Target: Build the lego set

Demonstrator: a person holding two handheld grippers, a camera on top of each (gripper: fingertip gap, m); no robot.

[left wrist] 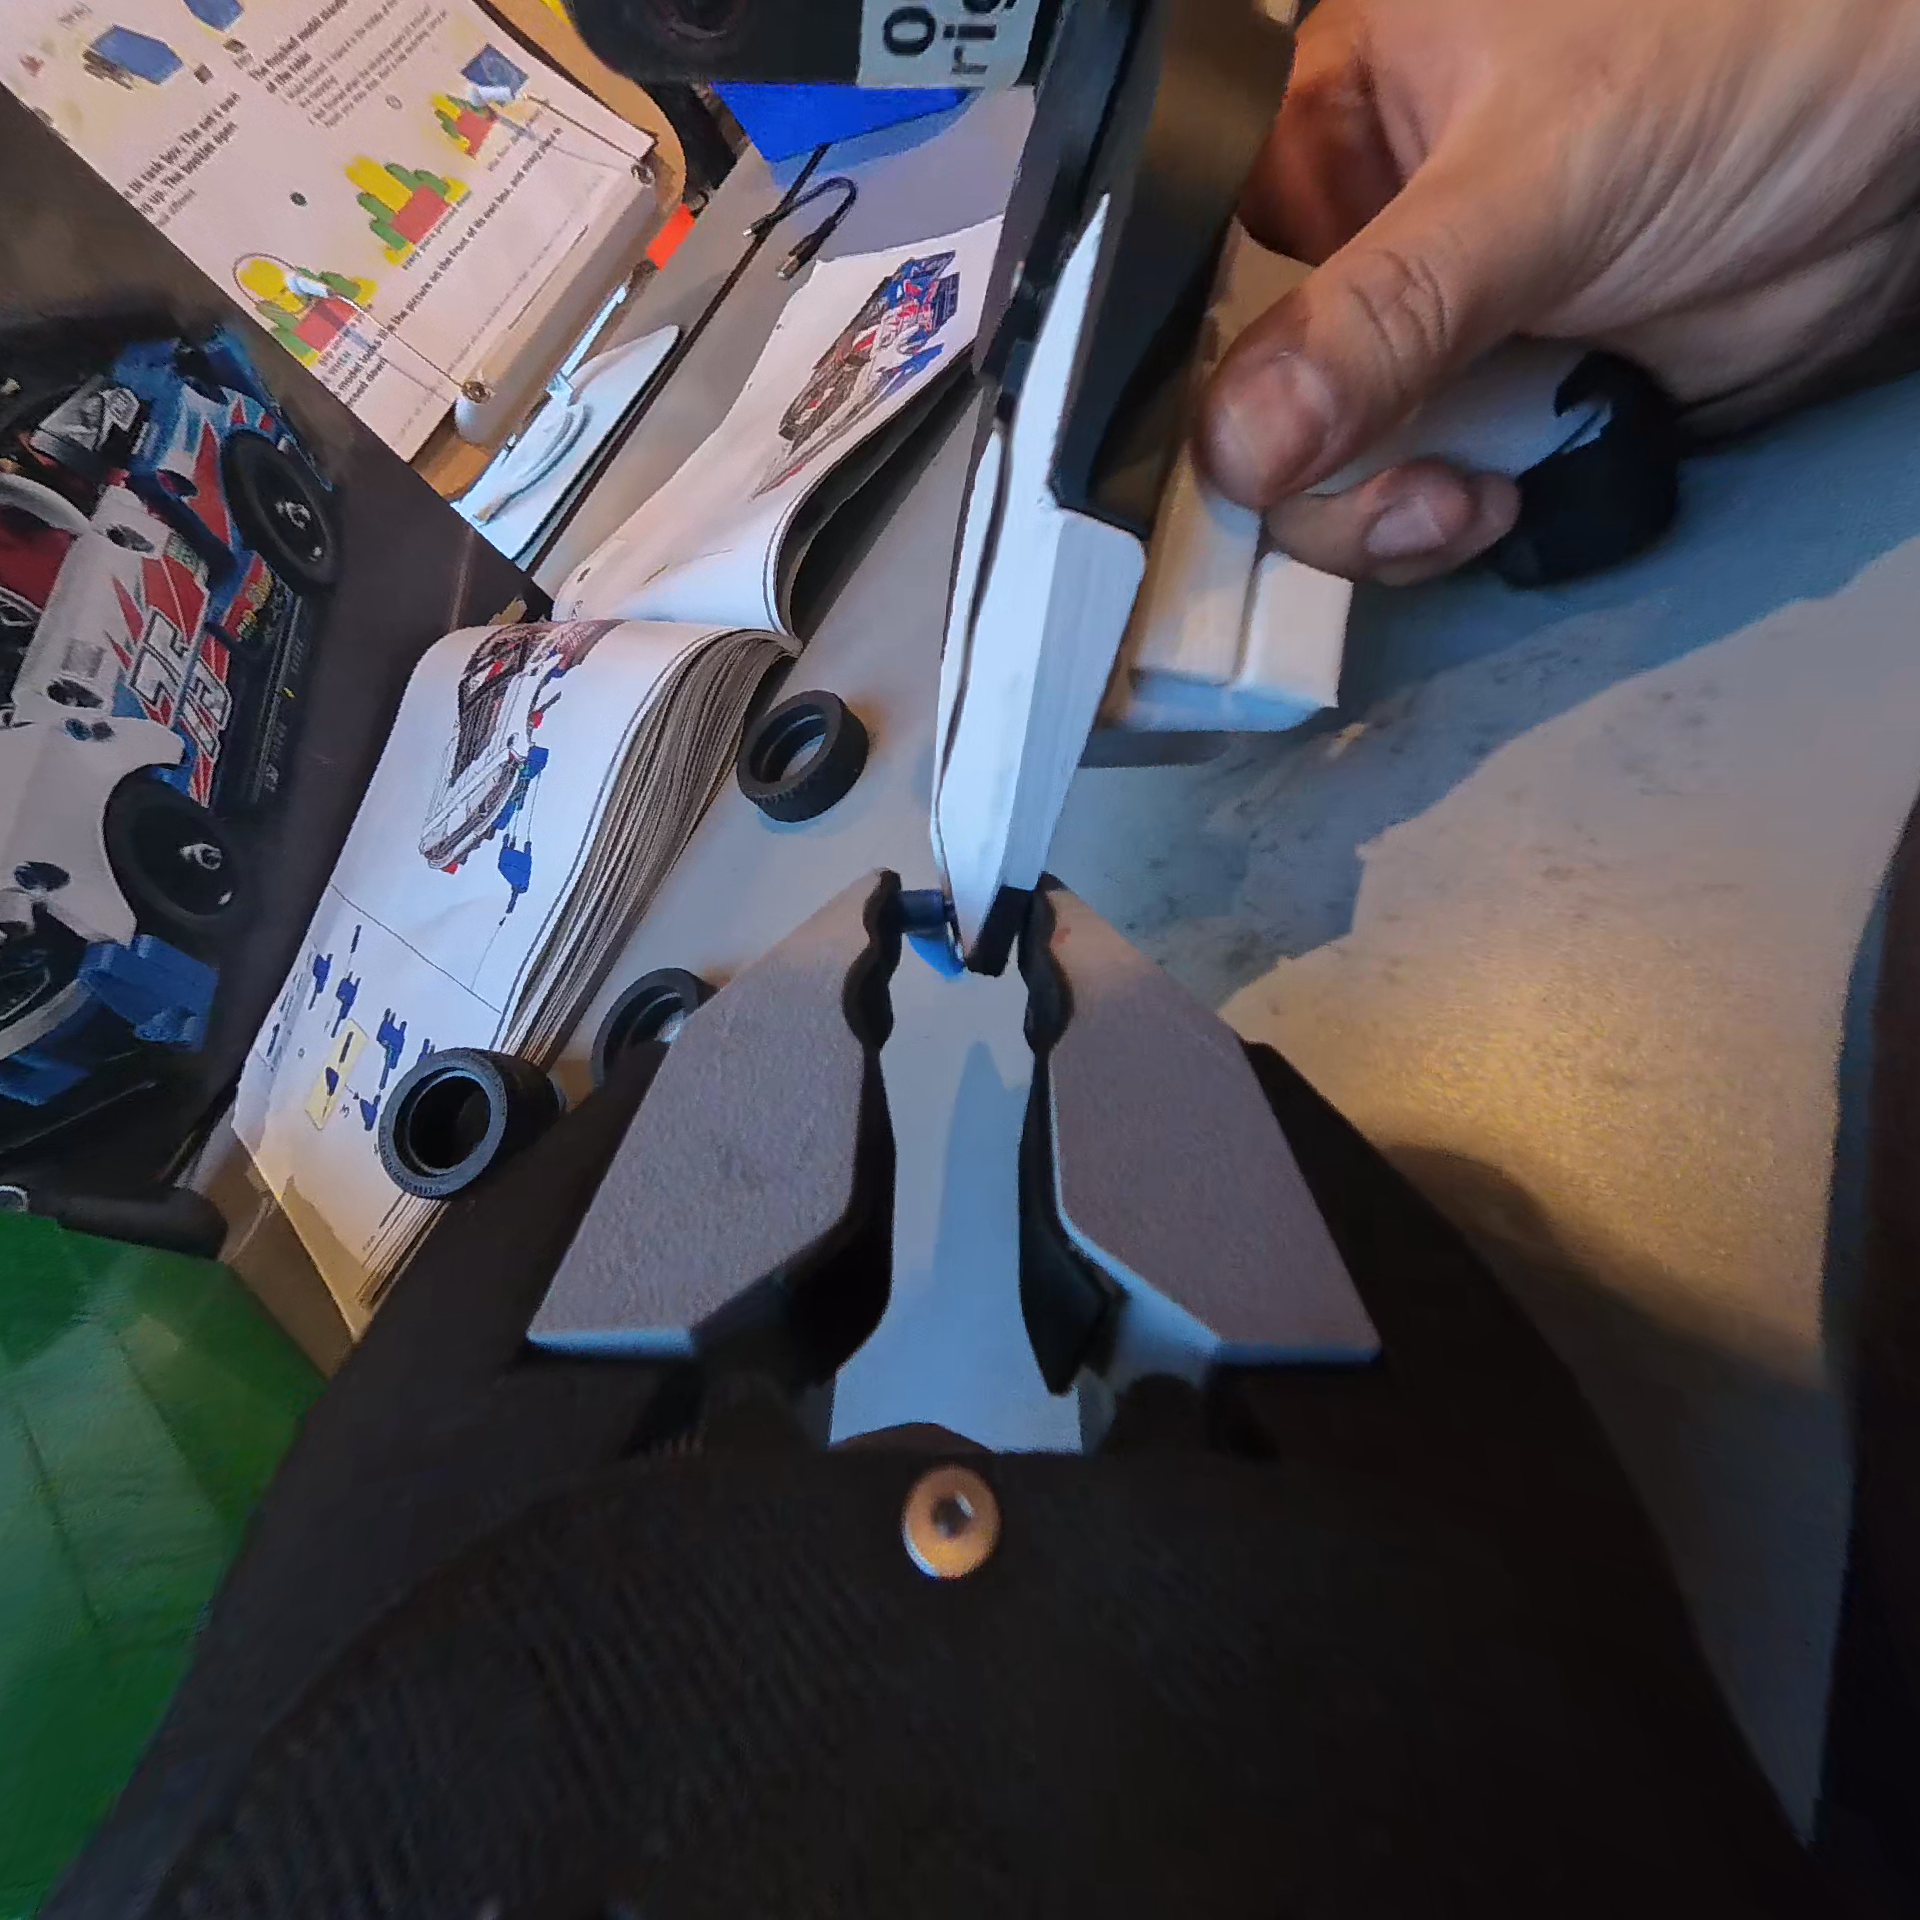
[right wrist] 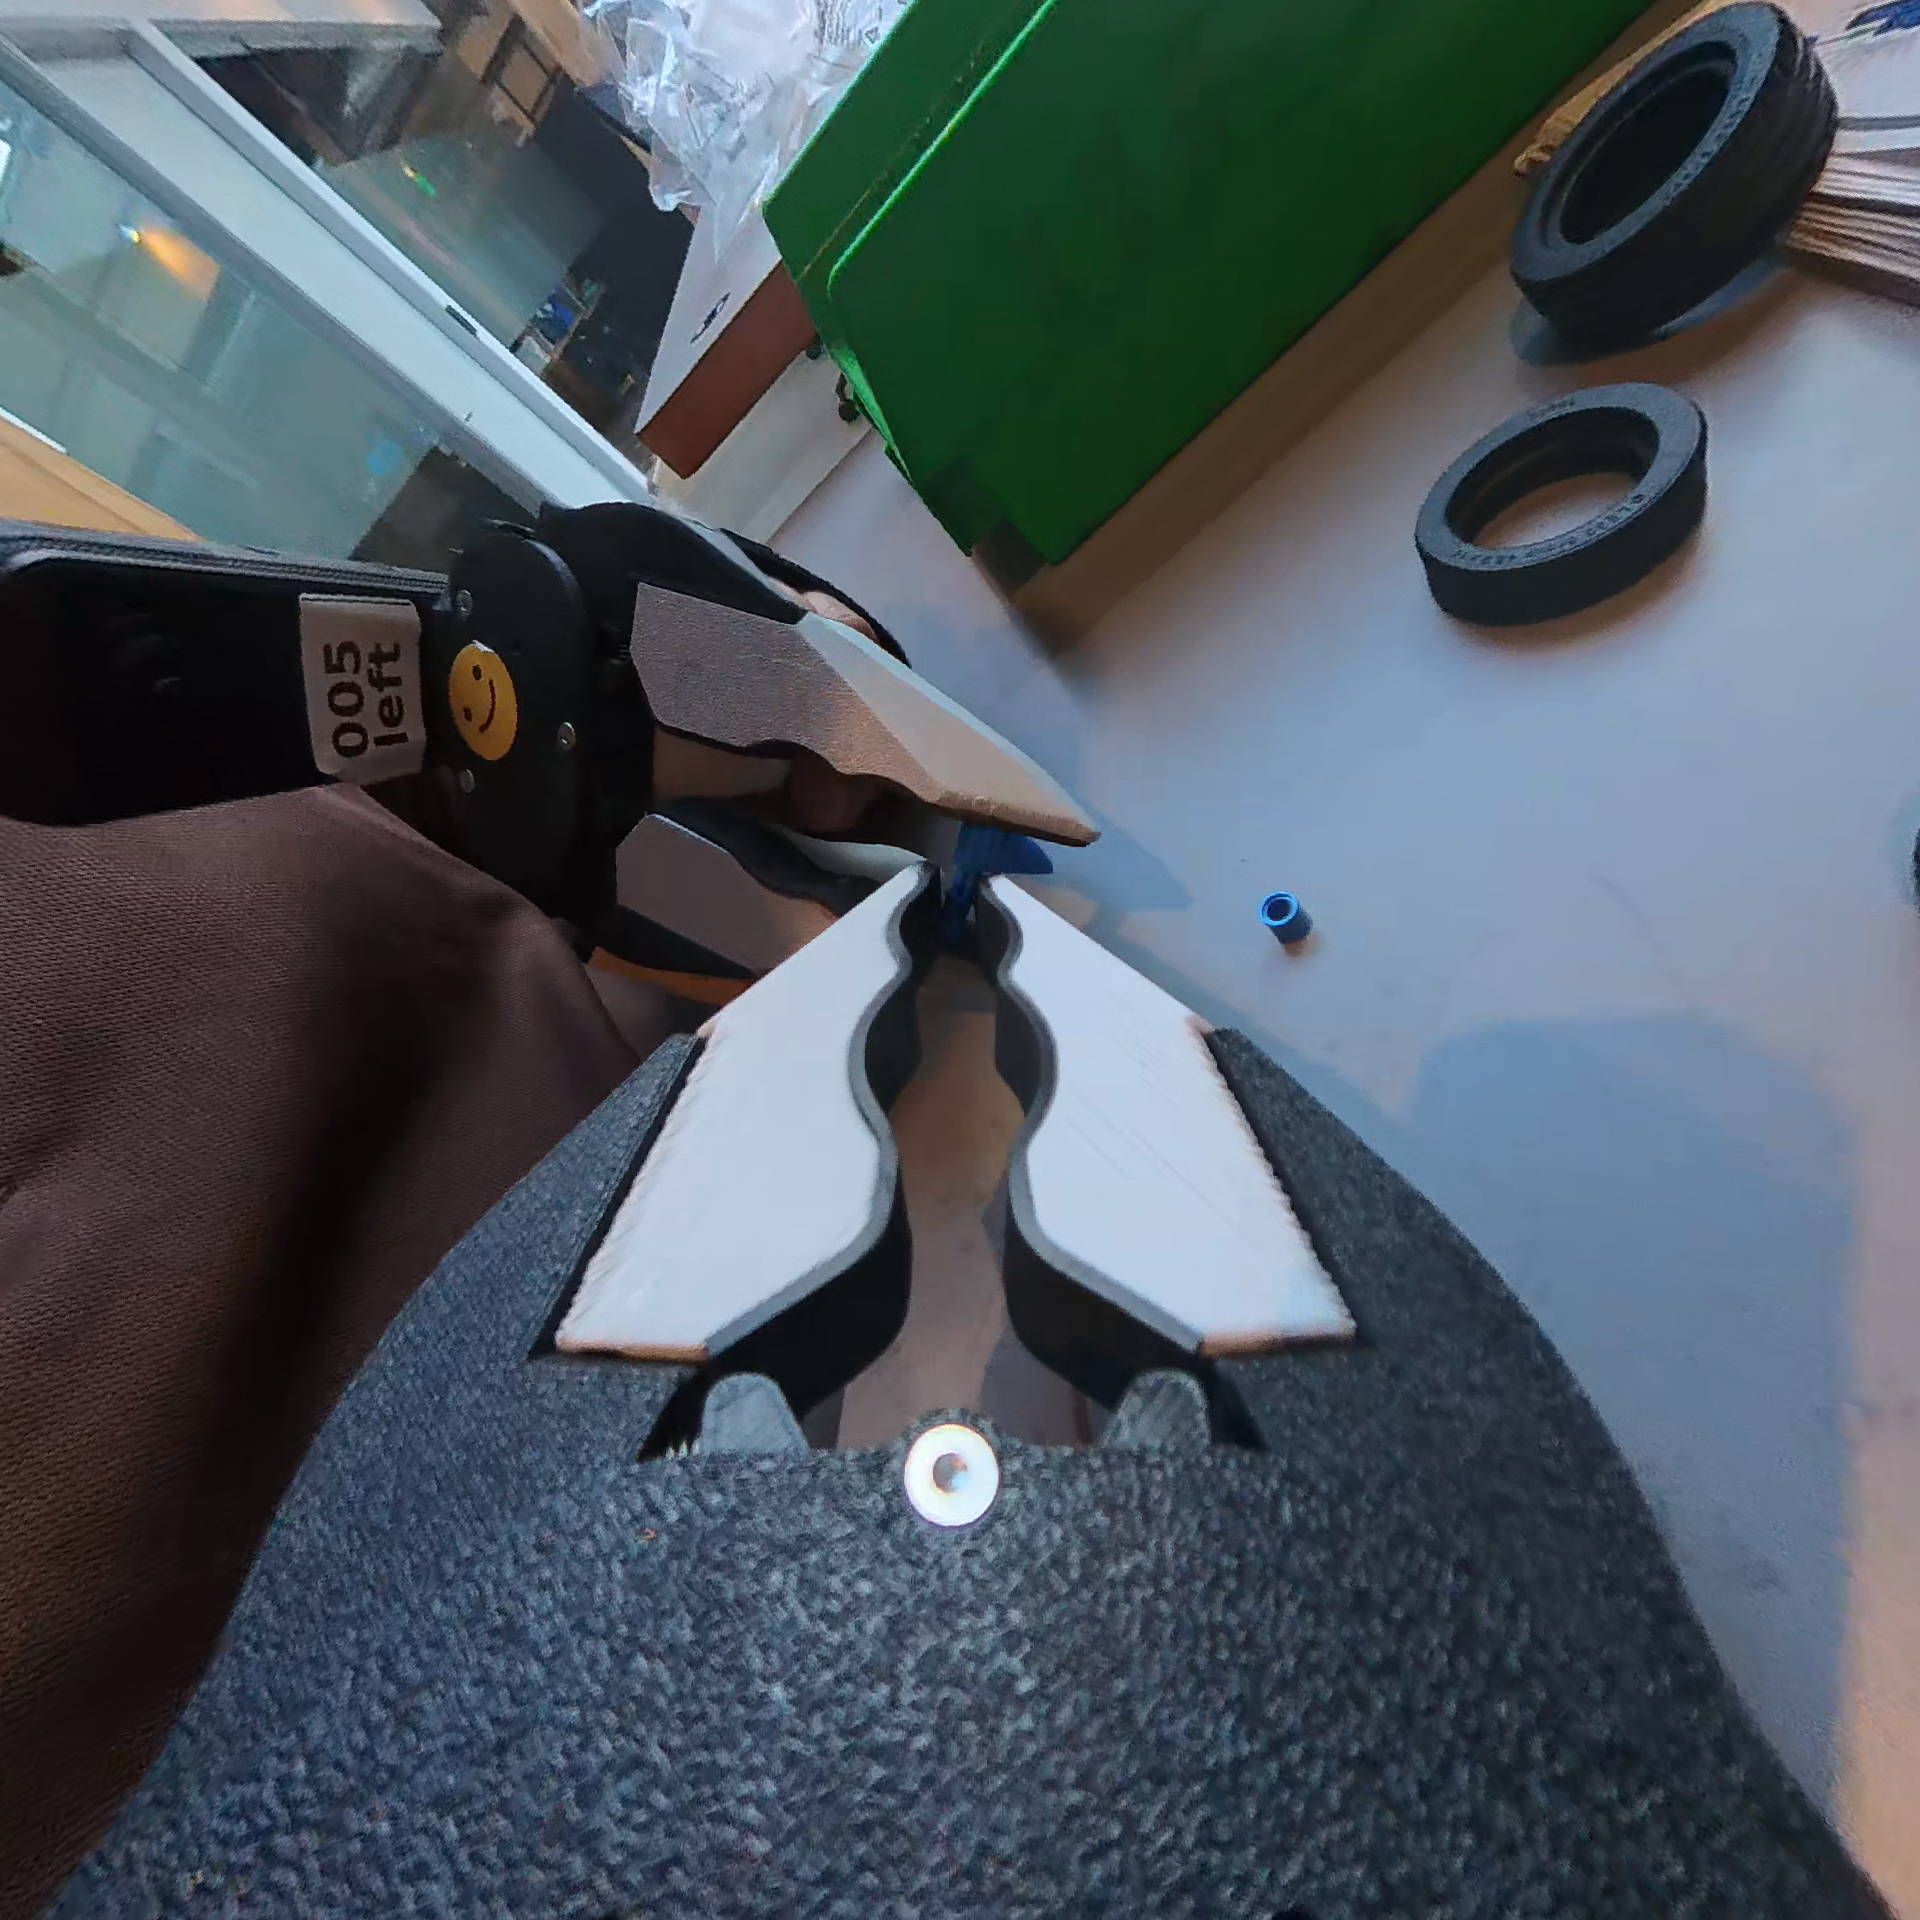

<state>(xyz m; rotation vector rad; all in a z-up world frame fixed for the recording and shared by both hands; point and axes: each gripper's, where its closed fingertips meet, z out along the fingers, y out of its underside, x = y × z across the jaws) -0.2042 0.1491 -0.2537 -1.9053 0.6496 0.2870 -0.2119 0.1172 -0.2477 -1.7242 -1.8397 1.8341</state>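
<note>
**Two claws meet tip to tip on one small blue piece**

Left claw (left wrist: 961, 914): jaws drawn in close at the tips, a small blue lego piece (left wrist: 928, 928) pinched between them, held above the tabletop (left wrist: 1558, 935). The piece sits dead ahead of this claw, right at the tips.

Right claw (right wrist: 961, 894): jaws also nearly closed, tips nipping a blue part (right wrist: 961, 902) end on. Whether this is the same piece the left claw holds or a second one being mated to it, cannot tell; the tips hide the join. In the left wrist view the right claw comes down from above, roughly crosswise to the left claw's fingers.

Judgement: the coming move turns on this contact point. Both claws are equally near, so any push runs along the right claw's line while the left one braces.

Farther off: a loose blue bush (right wrist: 1286, 917) lies right of the tips; black tyres (right wrist: 1558, 514) beyond; open instruction booklet (left wrist: 540, 790) behind.
</note>
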